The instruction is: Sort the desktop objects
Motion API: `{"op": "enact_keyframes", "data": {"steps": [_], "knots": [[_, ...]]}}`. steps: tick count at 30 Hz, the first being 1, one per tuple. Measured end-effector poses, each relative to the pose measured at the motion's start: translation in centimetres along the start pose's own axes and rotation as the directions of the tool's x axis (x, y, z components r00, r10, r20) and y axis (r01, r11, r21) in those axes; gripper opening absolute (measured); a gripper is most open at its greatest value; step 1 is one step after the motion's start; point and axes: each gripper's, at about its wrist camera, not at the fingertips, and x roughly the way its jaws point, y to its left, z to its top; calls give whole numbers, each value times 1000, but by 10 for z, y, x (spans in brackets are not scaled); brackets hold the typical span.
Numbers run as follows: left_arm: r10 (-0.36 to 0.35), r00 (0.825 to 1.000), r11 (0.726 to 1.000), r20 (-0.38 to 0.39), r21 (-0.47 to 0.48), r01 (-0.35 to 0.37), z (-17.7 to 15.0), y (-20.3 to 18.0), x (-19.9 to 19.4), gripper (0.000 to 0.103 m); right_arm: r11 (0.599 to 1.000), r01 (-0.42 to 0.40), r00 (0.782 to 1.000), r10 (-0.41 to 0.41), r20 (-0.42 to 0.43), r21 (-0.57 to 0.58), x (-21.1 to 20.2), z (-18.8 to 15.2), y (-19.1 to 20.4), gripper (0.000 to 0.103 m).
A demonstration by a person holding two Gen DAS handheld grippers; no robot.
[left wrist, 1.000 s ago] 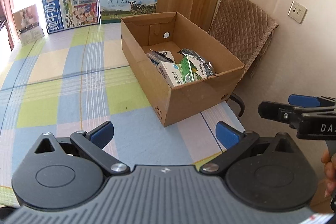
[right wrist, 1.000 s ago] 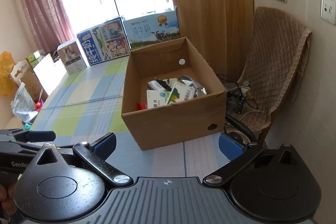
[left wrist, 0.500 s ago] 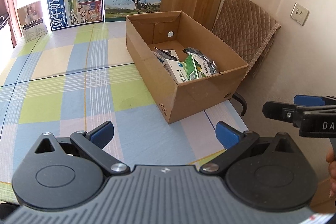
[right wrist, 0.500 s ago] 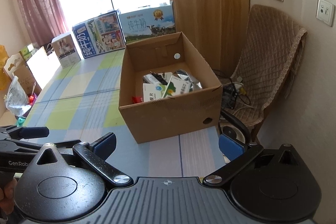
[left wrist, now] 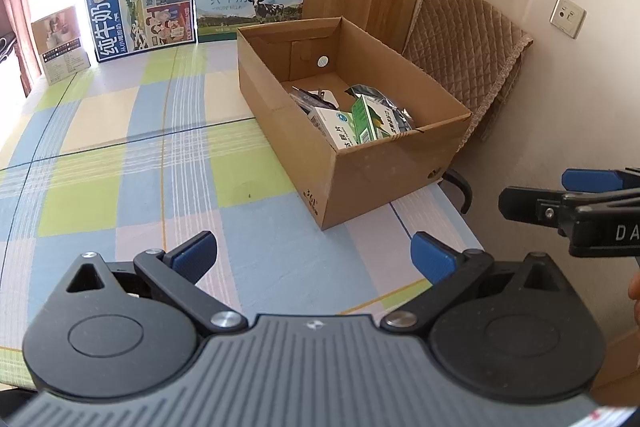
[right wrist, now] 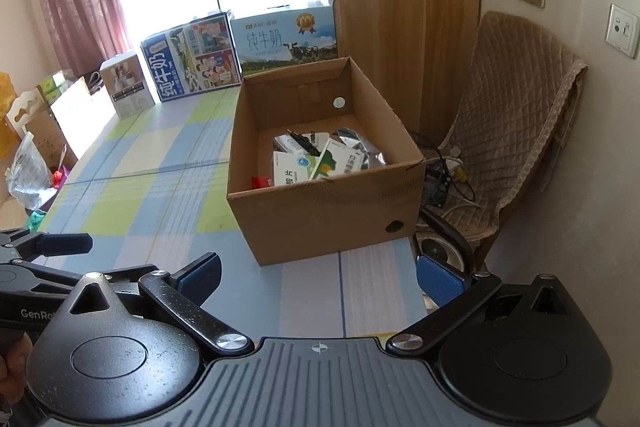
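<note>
An open cardboard box (left wrist: 384,167) stands at the right end of the table, also in the right wrist view (right wrist: 320,215). Inside lie a white medicine carton (left wrist: 334,125), a green-and-white carton (left wrist: 372,121), a silver foil bag (left wrist: 384,99) and small dark items. My left gripper (left wrist: 314,253) is open and empty above the table's near edge, well short of the box. My right gripper (right wrist: 318,273) is open and empty, to the right of the left one; it also shows at the right in the left wrist view (left wrist: 560,199).
A checked cloth covers the table (left wrist: 120,167). Two milk cartons (left wrist: 140,11) (left wrist: 250,3) and a small box (left wrist: 60,43) stand along the far edge. A padded chair (left wrist: 468,51) stands right of the table. Bags and boxes (right wrist: 32,147) lie on the floor at left.
Both grippers have drawn slightly back and up from the box, which now sits a little farther away in both views. Both stay open and empty.
</note>
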Motion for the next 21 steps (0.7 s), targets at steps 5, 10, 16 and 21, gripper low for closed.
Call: {"op": "enact_keyframes", "data": {"steps": [5, 10, 16, 21], "knots": [[8, 1000, 1000, 2, -2, -8, 0, 0, 1, 102, 1000, 1, 1000, -1, 1, -2, -1, -1, 0, 101], [6, 1000, 1000, 0, 1, -6, 0, 0, 1, 102, 1000, 1, 1000, -1, 1, -3, -1, -1, 1, 101], [10, 1000, 1000, 4, 6, -10, -1, -2, 1, 102, 1000, 2, 1000, -2, -2, -2, -1, -2, 1, 101], [16, 1000, 1000, 2, 6, -16, -1, -3, 1, 102, 1000, 3, 1000, -3, -5, -2, -1, -2, 0, 101]]}}
